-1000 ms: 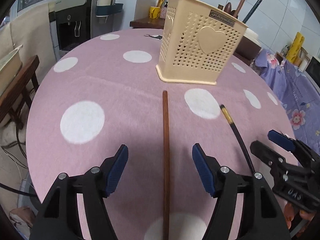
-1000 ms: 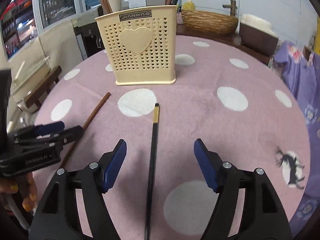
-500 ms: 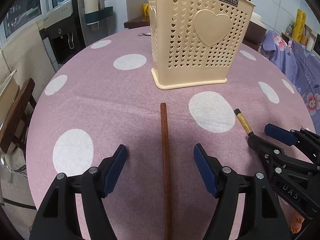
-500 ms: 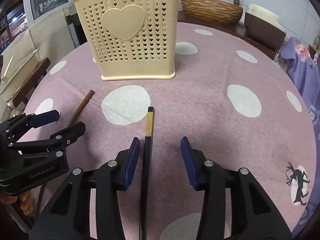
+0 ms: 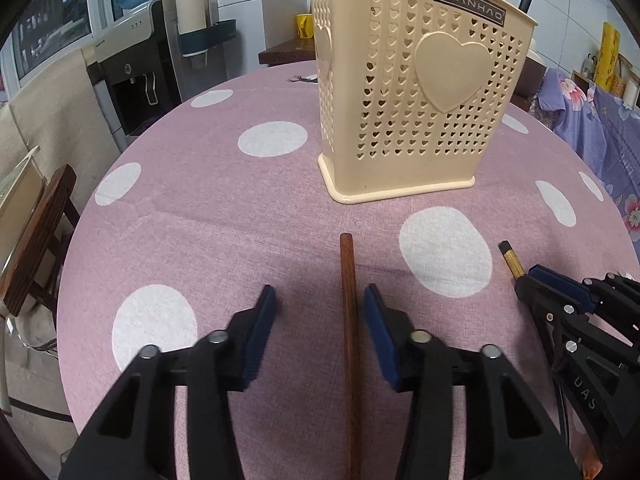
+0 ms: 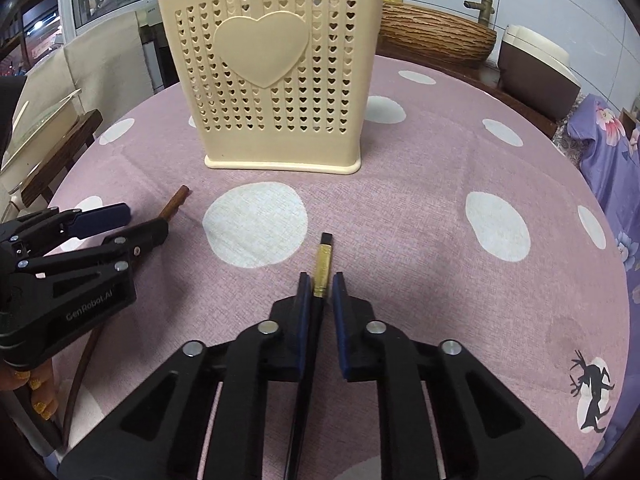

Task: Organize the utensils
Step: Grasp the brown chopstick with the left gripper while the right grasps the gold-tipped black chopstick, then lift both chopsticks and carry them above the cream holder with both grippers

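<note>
A cream perforated utensil basket [image 5: 416, 120] with a heart stands on the pink polka-dot table; it also shows in the right wrist view [image 6: 276, 80]. A brown wooden chopstick [image 5: 349, 320] lies between the jaws of my left gripper [image 5: 320, 312], close to the right pad; the jaws are half closed and not gripping it. My right gripper [image 6: 320, 292] is shut on a black chopstick with a gold band [image 6: 322, 268], whose tip pokes out ahead. The left gripper shows in the right wrist view [image 6: 120, 220], the right gripper in the left wrist view [image 5: 560, 284].
The round table [image 5: 200, 208] has an edge at the left, with a wooden chair [image 5: 36, 236] and a water dispenser [image 5: 132, 76] beyond. A wicker basin [image 6: 436, 36] and a purple floral cloth [image 6: 612, 152] lie behind and to the right.
Both grippers moved forward along their chopsticks toward the basket. The right jaws closed onto the black chopstick. The left jaws narrowed around the brown chopstick.
</note>
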`<state>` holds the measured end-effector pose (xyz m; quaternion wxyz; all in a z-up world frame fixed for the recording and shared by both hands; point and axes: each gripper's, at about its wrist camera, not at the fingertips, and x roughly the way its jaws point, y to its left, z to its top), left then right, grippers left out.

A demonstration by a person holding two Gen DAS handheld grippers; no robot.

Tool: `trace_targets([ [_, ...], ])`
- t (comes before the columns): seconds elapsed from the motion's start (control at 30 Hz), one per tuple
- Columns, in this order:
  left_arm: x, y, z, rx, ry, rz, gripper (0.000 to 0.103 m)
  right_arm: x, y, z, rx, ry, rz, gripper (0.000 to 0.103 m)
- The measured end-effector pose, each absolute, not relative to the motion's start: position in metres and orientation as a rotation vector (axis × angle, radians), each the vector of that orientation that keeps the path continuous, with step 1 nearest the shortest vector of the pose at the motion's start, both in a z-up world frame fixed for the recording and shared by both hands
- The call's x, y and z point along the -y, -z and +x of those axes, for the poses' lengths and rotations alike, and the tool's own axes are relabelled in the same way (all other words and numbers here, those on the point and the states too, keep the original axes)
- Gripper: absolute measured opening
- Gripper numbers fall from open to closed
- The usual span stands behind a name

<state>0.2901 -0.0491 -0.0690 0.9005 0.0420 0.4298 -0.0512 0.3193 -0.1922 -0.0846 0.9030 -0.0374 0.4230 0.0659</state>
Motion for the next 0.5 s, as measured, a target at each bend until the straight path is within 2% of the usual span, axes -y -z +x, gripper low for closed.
trace_targets([
  [0.13, 0.0483, 0.0676, 0.2923, -0.897, 0.109, 0.075, 0.013, 0.1934, 0.0841, 0.3197, -0.876, -0.139, -0.064, 0.009],
  [0.2, 0.0469, 0.0672, 0.2933, -0.899, 0.116, 0.063, 0.009, 0.1937, 0.0842, 0.3201, -0.880, -0.141, -0.056, 0.009],
  [0.5, 0.0461, 0.0675, 0.2949, -0.899, 0.123, 0.045, 0.008, 0.1929, 0.0838, 0.3216, -0.882, -0.135, -0.061, 0.009],
])
